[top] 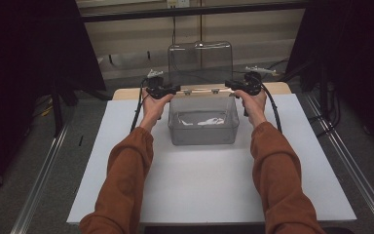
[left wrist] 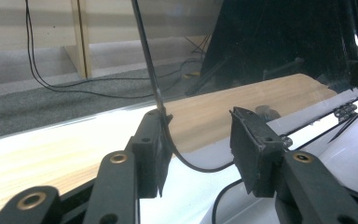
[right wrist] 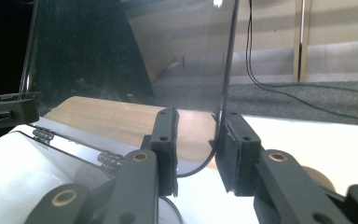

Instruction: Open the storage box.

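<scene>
- The left hand-held gripper [top: 174, 89] sits at the left lower corner of the clear lid [top: 200, 62]. In the left gripper view its jaws stand apart with the lid's edge [left wrist: 154, 93] between them: the edge lies against the left pad [left wrist: 154, 154], while the right pad [left wrist: 254, 154] stays clear of it, so nothing is clamped.
- The right hand-held gripper [top: 229, 84] sits at the lid's right lower corner. In the right gripper view its jaws [right wrist: 198, 149] are likewise parted around the lid's edge [right wrist: 228, 70]; the edge runs just beside the right pad, apart from the left one, so the lid is not pinched.
- The lid stands upright, hinged along the back rim of the clear box [top: 203, 127].
- The box rests on the white surface [top: 199, 185], towards its far side, between the two hands.
- Something white and crumpled [top: 205, 120] lies on the box's bottom; what it is cannot be told.
- A wooden board [top: 126, 92] shows just behind the box, under the white surface's far edge.
- Both forearms wear rust-coloured sleeves [top: 126, 175].
</scene>
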`<state>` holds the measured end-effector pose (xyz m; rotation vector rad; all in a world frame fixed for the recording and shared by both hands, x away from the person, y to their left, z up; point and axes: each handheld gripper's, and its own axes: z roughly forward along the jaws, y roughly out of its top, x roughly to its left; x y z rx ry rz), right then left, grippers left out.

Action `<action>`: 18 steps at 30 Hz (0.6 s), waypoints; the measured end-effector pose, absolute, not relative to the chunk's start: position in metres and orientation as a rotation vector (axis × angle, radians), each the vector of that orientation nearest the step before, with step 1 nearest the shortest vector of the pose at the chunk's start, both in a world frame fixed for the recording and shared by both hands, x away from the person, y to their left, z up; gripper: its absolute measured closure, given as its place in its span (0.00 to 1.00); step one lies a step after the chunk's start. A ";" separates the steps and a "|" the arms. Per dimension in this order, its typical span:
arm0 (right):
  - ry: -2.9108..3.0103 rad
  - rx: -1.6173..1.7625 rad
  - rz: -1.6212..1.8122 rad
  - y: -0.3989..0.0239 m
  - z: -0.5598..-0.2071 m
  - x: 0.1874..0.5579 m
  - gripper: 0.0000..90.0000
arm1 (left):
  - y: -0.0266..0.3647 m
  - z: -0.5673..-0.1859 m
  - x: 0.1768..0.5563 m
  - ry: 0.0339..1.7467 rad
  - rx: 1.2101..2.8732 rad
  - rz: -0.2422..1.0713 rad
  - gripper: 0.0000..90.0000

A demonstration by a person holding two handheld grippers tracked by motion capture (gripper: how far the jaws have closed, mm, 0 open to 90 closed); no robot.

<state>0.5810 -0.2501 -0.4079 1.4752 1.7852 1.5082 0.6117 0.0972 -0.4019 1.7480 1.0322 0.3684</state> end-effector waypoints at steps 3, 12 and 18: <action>1.788 1.496 1.516 -0.251 -0.408 0.582 0.76 | 0.096 -0.402 0.612 1.050 1.743 0.364 0.62; 1.798 1.523 1.507 -0.250 -0.410 0.583 0.73 | 0.099 -0.405 0.614 1.052 1.738 0.330 0.59; 1.798 1.536 1.512 -0.251 -0.411 0.584 0.72 | 0.099 -0.405 0.614 1.065 1.732 0.318 0.58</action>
